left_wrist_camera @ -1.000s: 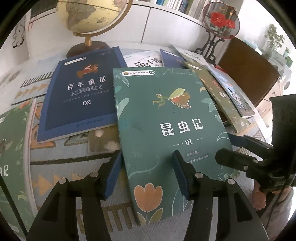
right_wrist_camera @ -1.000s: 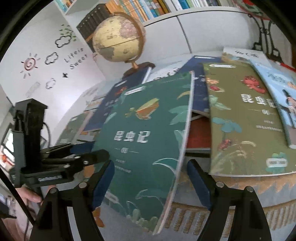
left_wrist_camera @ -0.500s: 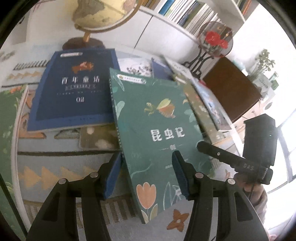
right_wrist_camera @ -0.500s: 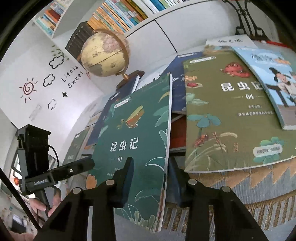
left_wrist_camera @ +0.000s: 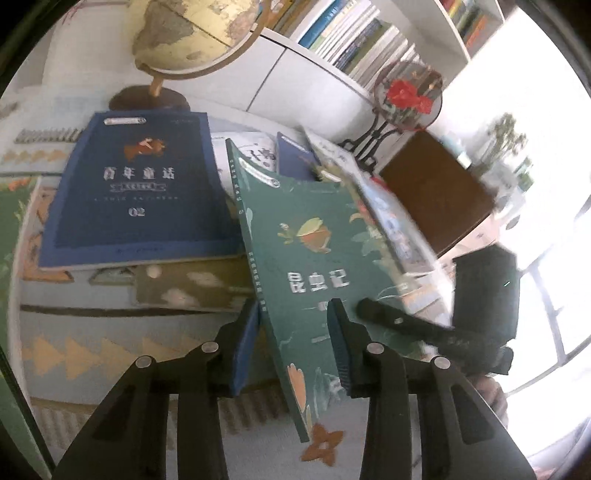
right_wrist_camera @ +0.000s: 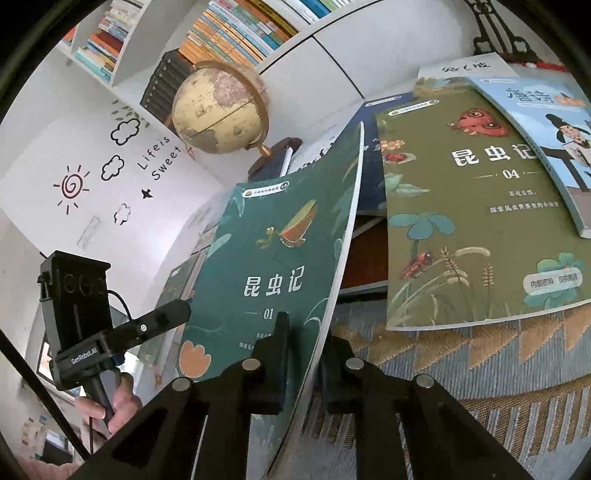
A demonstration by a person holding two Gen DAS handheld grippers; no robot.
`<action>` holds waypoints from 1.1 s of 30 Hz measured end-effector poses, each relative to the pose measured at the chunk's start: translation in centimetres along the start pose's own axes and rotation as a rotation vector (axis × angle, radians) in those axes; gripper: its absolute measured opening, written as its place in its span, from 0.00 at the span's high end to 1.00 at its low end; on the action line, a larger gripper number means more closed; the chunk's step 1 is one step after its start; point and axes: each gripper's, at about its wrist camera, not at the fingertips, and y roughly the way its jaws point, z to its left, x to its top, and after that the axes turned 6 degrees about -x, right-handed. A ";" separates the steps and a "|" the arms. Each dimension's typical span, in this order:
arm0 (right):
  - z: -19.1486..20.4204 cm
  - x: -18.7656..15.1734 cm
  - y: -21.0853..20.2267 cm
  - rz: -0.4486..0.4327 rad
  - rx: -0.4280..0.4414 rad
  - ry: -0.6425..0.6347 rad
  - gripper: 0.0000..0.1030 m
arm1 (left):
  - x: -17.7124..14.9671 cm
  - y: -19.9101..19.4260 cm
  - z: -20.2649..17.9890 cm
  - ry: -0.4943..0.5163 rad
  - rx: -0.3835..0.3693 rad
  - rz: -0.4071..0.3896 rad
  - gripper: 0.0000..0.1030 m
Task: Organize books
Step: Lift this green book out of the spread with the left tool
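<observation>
Both grippers work the dark green insect book (right_wrist_camera: pixel 273 258), tilted up off the patterned table cover (right_wrist_camera: pixel 480 354): my right gripper (right_wrist_camera: pixel 301 354) is clamped on its open edge, while my left gripper (left_wrist_camera: pixel 291 332) is closing around the spine edge. If the left pads bite unevenly, I judge the thin cover could bend or slip.

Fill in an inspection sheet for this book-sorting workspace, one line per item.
Surface: patterned cloth with triangle motifs, books spread over it.
Job's things: green book 01 tilted up off the cloth; blue book 02 and olive book 04 lying flat; light blue book overlapping 04's far edge.
Clutter: globe on its stand behind the books; round red-flower ornament.
Grippers: right gripper shut on book 01's right edge; left gripper closing, spine edge between its jaws.
Cables: thin black cable at the left gripper's body.
Surroundings: filled bookshelves, wall decals, bright window.
</observation>
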 end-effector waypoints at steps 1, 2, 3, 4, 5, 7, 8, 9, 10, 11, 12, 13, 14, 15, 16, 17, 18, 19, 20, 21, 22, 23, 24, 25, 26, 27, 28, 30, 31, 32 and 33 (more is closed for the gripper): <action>-0.1 0.0 0.1 0.004 0.000 0.007 0.88 | 0.1 0.0 0.1 -0.014 -0.032 0.000 0.68; -0.4 0.0 0.3 0.012 0.001 0.024 0.88 | 0.2 0.2 0.1 -0.028 -0.066 0.001 0.68; -0.8 -0.1 0.6 0.021 0.008 0.049 0.88 | 0.3 0.4 0.0 -0.033 -0.078 0.003 0.68; -1.1 -0.1 0.6 0.025 0.018 0.067 0.88 | 0.2 0.8 -0.2 -0.030 -0.079 0.009 0.68; -1.3 0.0 0.5 0.026 0.023 0.076 0.88 | 0.2 1.2 -0.6 -0.019 -0.065 0.017 0.68; -1.2 0.0 0.5 0.023 0.013 0.070 0.88 | 0.0 1.7 -1.3 0.013 -0.015 0.030 0.68; -1.1 -0.1 0.2 0.020 0.008 0.062 0.88 | -0.1 2.0 -1.5 0.029 0.023 0.037 0.68; -0.9 -0.2 0.2 0.016 0.003 0.053 0.88 | -0.2 2.3 -1.8 0.049 0.079 0.044 0.71; -0.8 -0.2 0.2 0.013 -0.002 0.048 0.88 | -0.4 2.7 -2.3 0.085 0.133 0.050 0.71; -0.5 -0.1 0.1 0.008 -0.011 0.036 0.88 | -0.6 2.8 -2.6 0.109 0.157 0.054 0.72; -0.2 -0.1 0.0 0.002 -0.023 0.020 0.88 | -0.8 3.0 -3.1 0.148 0.200 0.054 0.75; 0.0 -0.1 0.0 -0.001 -0.031 0.006 0.88 | -1.1 3.2 -4.0 0.209 0.275 0.043 0.76; 0.5 -0.2 0.0 -0.005 -0.041 -0.014 0.88 | -1.5 3.4 -4.7 0.264 0.342 0.041 0.76; 0.7 -0.2 0.0 -0.011 -0.050 -0.027 0.88 | -2.0 3.8 -5.5 0.334 0.408 0.048 0.76; 1.2 -0.3 -0.1 -0.027 -0.073 -0.052 0.88 | -2.4 4.0 -5.9 0.381 0.443 0.048 0.76; 1.7 -0.4 -0.2 -0.039 -0.095 -0.085 0.88 | -2.7 4.1 -6.4 0.410 0.463 0.043 0.76; 2.3 -0.4 -0.4 -0.051 -0.120 -0.114 0.88 | -2.7 4.1 -6.5 0.411 0.465 0.045 0.76; 2.3 -0.5 -0.4 -0.055 -0.129 -0.121 0.88 | -2.6 4.1 -6.4 0.397 0.459 0.051 0.76; 2.4 -0.4 -0.4 -0.057 -0.131 -0.125 0.88 | -2.4 4.0 -6.1 0.375 0.452 0.056 0.76; 2.4 -0.4 -0.3 -0.059 -0.130 -0.126 0.88 | -2.2 3.8 -5.6 0.340 0.433 0.064 0.76; 2.5 -0.3 -0.3 -0.061 -0.130 -0.128 0.88 | -1.9 3.7 -5.3 0.317 0.420 0.070 0.76; 2.7 -0.3 -0.3 -0.064 -0.133 -0.139 0.88 | -1.7 3.7 -5.1 0.296 0.411 0.073 0.76; 3.0 -0.4 -0.3 -0.069 -0.138 -0.153 0.88 | -1.6 3.5 -4.9 0.275 0.403 0.075 0.76; 3.4 -0.4 -0.4 -0.074 -0.144 -0.170 0.88 | -1.5 3.4 -4.8 0.263 0.402 0.074 0.76; 3.9 -0.5 -0.4 -0.083 -0.151 -0.194 0.88 | -1.5 3.3 -4.7 0.255 0.406 0.075 0.76; 4.2 -0.6 -0.4 -0.090 -0.155 -0.208 0.88 | -1.5 3.1 -4.6 0.245 0.410 0.076 0.76; 4.5 -0.8 -0.5 -0.093 -0.157 -0.218 0.88 | -1.6 2.9 -4.6 0.233 0.415 0.078 0.76; 4.9 -0.9 -0.3 -0.092 -0.164 -0.231 0.88 | -1.4 2.9 -4.4 0.216 0.421 0.082 0.76; 4.9 -1.0 -0.3 -0.092 -0.165 -0.233 0.88 | -1.4 2.9 -4.4 0.213 0.423 0.083 0.76; 5.0 -1.0 -0.3 -0.095 -0.167 -0.235 0.88 | -1.5 2.8 -4.4 0.216 0.426 0.083 0.76; 5.1 -1.0 -0.4 -0.098 -0.167 -0.239 0.88 | -1.5 2.9 -4.6 0.223 0.433 0.082 0.76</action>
